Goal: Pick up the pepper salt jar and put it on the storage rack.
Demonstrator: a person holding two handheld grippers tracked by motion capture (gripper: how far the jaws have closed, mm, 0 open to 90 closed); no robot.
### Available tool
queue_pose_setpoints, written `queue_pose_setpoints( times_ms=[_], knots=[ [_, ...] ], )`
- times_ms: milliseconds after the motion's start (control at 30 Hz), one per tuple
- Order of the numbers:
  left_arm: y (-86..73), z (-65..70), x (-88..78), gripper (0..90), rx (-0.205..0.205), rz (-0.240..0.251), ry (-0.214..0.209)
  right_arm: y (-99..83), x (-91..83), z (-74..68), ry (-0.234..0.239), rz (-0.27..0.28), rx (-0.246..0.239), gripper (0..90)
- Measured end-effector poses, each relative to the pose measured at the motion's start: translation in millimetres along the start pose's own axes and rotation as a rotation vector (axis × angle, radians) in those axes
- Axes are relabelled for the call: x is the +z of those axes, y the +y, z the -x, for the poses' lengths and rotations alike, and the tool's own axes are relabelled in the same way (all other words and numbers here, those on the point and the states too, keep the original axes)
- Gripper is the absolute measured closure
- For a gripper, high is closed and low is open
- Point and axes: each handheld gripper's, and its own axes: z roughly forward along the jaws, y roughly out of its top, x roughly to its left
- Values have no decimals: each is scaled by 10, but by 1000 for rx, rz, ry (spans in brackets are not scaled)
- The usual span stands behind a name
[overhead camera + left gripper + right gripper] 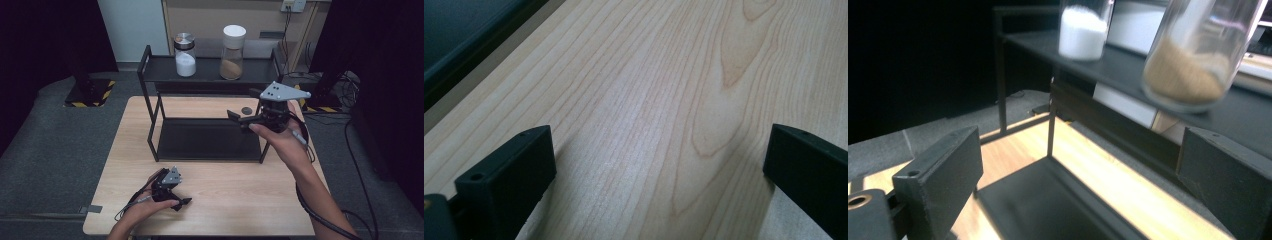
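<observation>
Wooden table (225, 195) carries black two-tier rack (210, 137). Brown-filled jar (232, 52) and white-filled jar (185, 55) on top shelf, ahead of and above right gripper (240, 117); its jaws wide apart, empty, raised over lower shelf. Left gripper (182, 201) low near table's front edge, jaws spread, empty, bare wood between them.

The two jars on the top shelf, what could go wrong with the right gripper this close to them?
1. The right gripper is raised, open, near the brown jar; a careless approach might knock this tall jar over.
2. The white jar stands close beside it, so a wide-open reach could bump it.
3. Both stand on the rack's top shelf; a tipped jar could fall to the table.
</observation>
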Motion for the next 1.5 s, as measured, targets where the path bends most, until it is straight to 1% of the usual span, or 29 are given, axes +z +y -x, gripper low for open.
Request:
queue_pose_setpoints(
  times_ms=[100, 300, 467, 600, 667, 733, 867, 1067, 1133, 1233, 1300, 1400, 1500],
  knots=[
    [0, 1, 0, 0, 0, 0, 1, -97, -20, -31, 6, -23, -8, 52],
    [0, 1, 0, 0, 0, 0, 1, -310, -42, -108, 17, -58, -3, 51],
    [1, 0, -1, 0, 1, -1, 1, -481, -14, -167, 45, -91, -15, 52],
    [1, 0, -1, 0, 1, -1, 1, -632, 35, -218, 64, -144, -17, 52],
    [1, 0, -1, 0, 1, 0, 1, -704, 50, -244, 65, -167, -14, 54],
    [0, 0, -1, 0, 1, 0, 0, -785, 64, -251, 73, -187, -2, 53],
    [0, 1, -1, 0, 0, 0, 0, -912, 82, -257, 79, -213, 6, 51],
    [0, 1, -1, 0, 1, 0, 1, -1107, 96, -261, 85, -244, 1, 50],
    [0, 2, -1, 0, 1, 0, 1, -1191, 94, -258, 90, -255, -3, 50],
    [-1, 2, -1, 0, 1, 0, 1, -1287, 91, -253, 94, -280, 16, 50],
    [0, 2, -1, 0, 1, 0, 1, -1335, 83, -264, 93, -292, 15, 50],
    [-1, 2, -1, 0, 0, 0, 1, -1423, 64, -263, 99, -304, 29, 50],
    [-1, 4, -1, 0, 0, 0, 2, -1520, 50, -257, 111, -325, 23, 50]
  ],
)
